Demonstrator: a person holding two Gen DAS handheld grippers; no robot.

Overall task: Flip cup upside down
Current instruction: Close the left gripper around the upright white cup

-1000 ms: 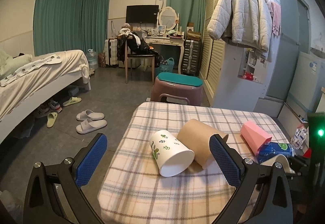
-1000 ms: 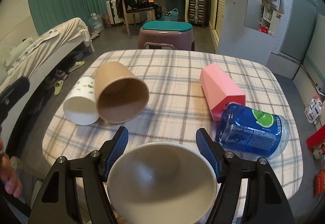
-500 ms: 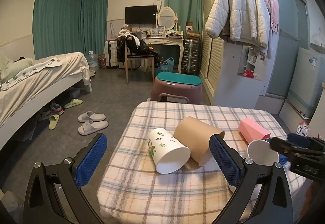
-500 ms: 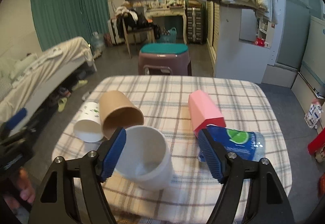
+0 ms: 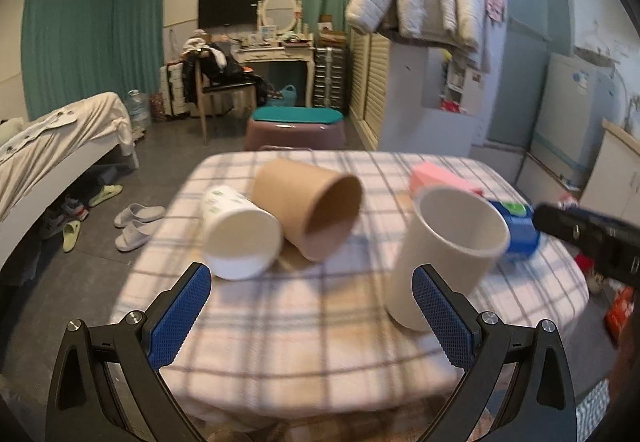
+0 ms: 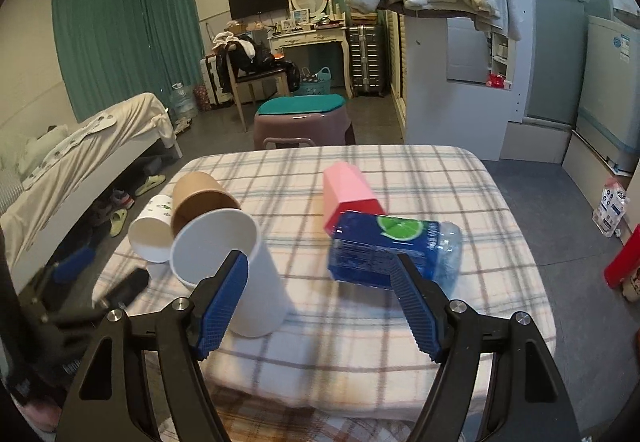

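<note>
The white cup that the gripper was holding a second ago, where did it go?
The right gripper let go of the plain white cup. It now stands mouth up on the checked table, free of the open jaws. Before, it was held between them. The left gripper moved nearer to the table, open and empty. The leaf-print cup, brown cup, pink cup and blue bottle stayed lying down.

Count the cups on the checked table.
4: plain white cup standing mouth up at the front, leaf-print cup and brown cup lying at the left, pink cup lying behind the blue bottle.
</note>
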